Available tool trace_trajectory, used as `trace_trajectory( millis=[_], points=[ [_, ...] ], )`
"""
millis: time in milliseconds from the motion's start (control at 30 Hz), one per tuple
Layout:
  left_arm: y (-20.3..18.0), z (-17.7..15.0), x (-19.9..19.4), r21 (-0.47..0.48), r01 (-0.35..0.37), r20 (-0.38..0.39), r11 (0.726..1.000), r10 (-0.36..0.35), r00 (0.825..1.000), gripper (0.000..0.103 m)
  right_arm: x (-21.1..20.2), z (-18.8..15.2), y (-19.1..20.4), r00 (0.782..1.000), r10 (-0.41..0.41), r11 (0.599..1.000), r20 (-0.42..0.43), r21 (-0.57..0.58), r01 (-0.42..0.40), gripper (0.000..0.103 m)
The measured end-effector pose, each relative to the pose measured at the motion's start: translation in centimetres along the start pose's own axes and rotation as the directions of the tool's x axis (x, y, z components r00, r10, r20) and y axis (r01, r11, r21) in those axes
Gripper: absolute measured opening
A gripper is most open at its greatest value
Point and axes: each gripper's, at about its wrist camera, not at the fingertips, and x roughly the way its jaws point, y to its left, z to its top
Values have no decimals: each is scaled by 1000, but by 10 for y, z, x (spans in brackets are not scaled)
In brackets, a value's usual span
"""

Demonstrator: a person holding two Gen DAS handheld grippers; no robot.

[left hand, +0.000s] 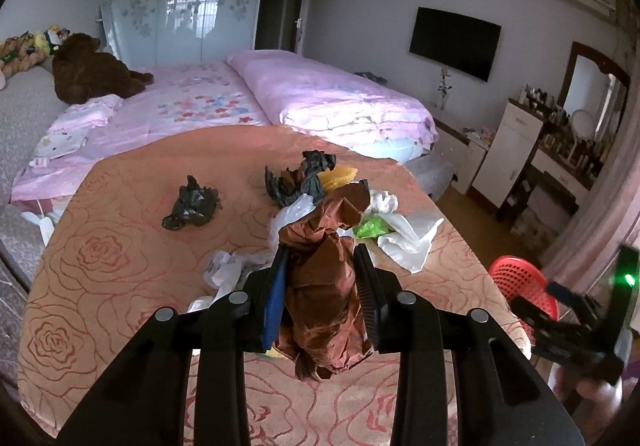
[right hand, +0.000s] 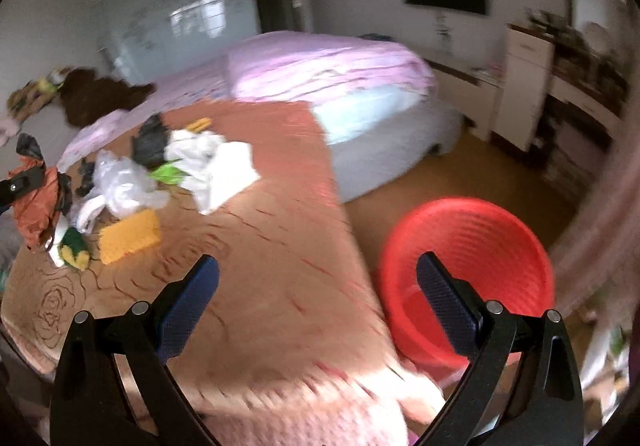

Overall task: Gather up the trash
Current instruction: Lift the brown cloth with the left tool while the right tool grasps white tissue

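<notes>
My left gripper [left hand: 322, 252] is shut on a crumpled brown bag [left hand: 326, 286] and holds it above the rose-patterned table [left hand: 100, 246]; it also shows at the left edge of the right wrist view [right hand: 38, 205]. Trash lies on the table: a black bag [left hand: 192, 203], another black bag [left hand: 298, 175], white plastic bags [left hand: 412, 234], a green wrapper [left hand: 372, 226], and yellow sponges [right hand: 130, 236]. My right gripper [right hand: 318, 270] is open and empty, over the table's right edge next to a red basket [right hand: 468, 270]. The right gripper also shows in the left wrist view [left hand: 560, 306].
A bed [left hand: 280, 93] with pink bedding stands behind the table. A brown teddy bear [left hand: 86, 69] sits at the far left. White cabinets and a dresser [left hand: 516, 149] line the right wall. The red basket [left hand: 524, 282] stands on the floor by the table's right side.
</notes>
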Motion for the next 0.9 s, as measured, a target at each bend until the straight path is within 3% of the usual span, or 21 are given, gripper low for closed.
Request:
trace_trajectory(
  millis=[167,567,733,900],
  points=[
    [14,-2,5,-32,0,-3,999,0,1000,31,46,30,33,999,48,995,-27,-91,-50,96],
    [31,-11,24,-65,-13,-33,998,11,999,31,107,64,68,996,45,977,-72,-206,-59,93],
    [30,-12,27,-59,-16,-36,998,13,999,31,119,68,65,991,75,977,-111,-189,-95,47],
    [31,-14,30,-49,-20,-33,999,19,999,31,110,64,60,989,106,978,-108,-167,-123,23]
  ],
)
